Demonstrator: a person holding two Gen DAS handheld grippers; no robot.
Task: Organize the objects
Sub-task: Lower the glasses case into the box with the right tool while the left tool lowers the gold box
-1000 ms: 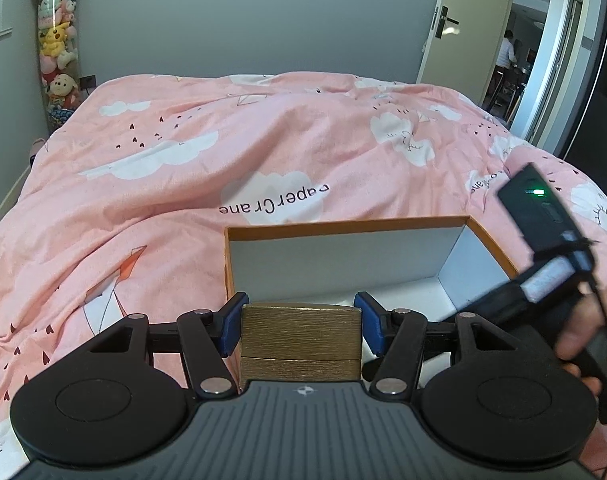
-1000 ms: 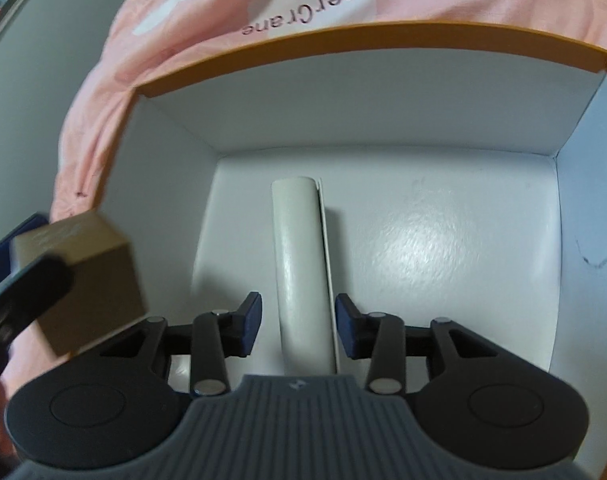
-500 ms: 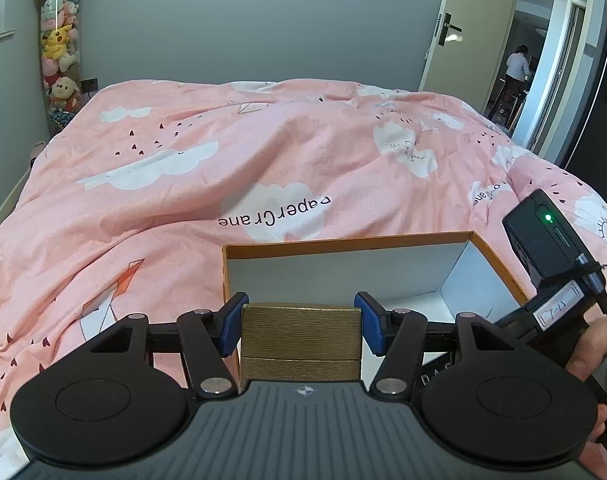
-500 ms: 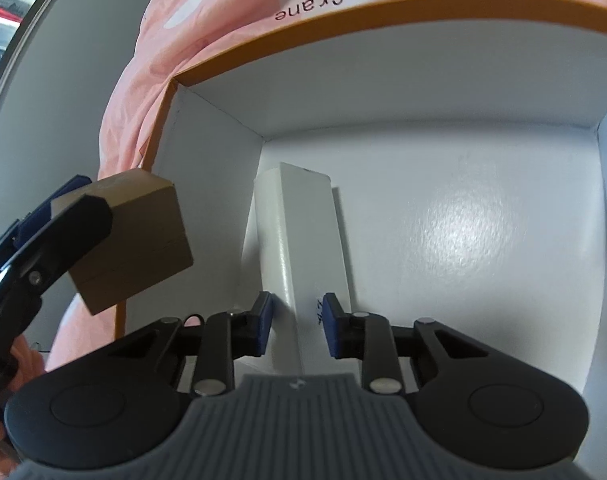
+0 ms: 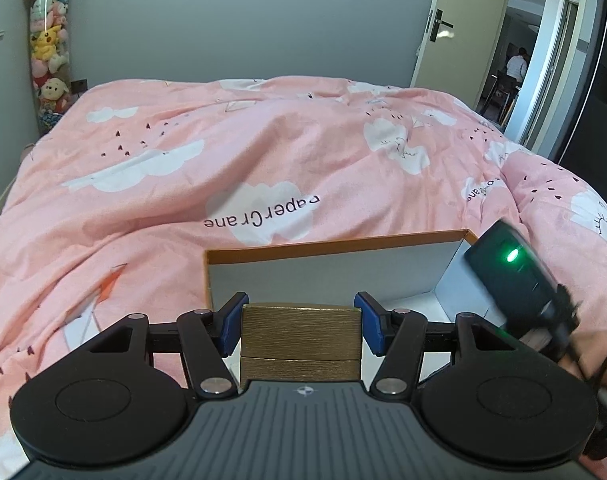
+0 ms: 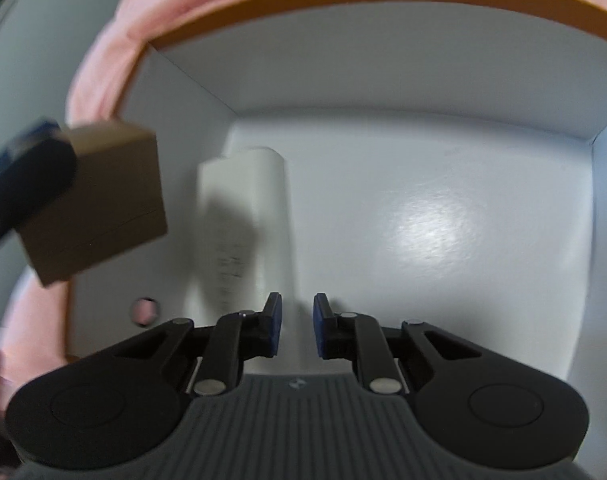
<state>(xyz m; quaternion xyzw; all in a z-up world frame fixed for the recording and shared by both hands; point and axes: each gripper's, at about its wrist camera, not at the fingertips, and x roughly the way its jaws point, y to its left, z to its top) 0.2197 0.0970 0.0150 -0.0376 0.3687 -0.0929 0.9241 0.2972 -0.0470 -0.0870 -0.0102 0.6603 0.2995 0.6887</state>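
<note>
surface: pink quilt point(image 5: 263, 152) | left gripper point(image 5: 301, 328) clamps gold box point(image 5: 301, 334) | right gripper point(image 6: 297, 326) closing, empty, over open box point(image 6: 383, 80)

- left wrist view: bright, even daylight, sharp centre, fisheye bending at edges
- right wrist view: blurred throughout, glare patch on the white box floor point(image 6: 435, 228) right of centre, dark corners

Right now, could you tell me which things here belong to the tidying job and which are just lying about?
Job:
- orange-rimmed box
- brown box in left gripper
- white tube lying in the box
- right gripper, jaws closing, empty

Lying about:
- pink duvet
- plush toys
</note>
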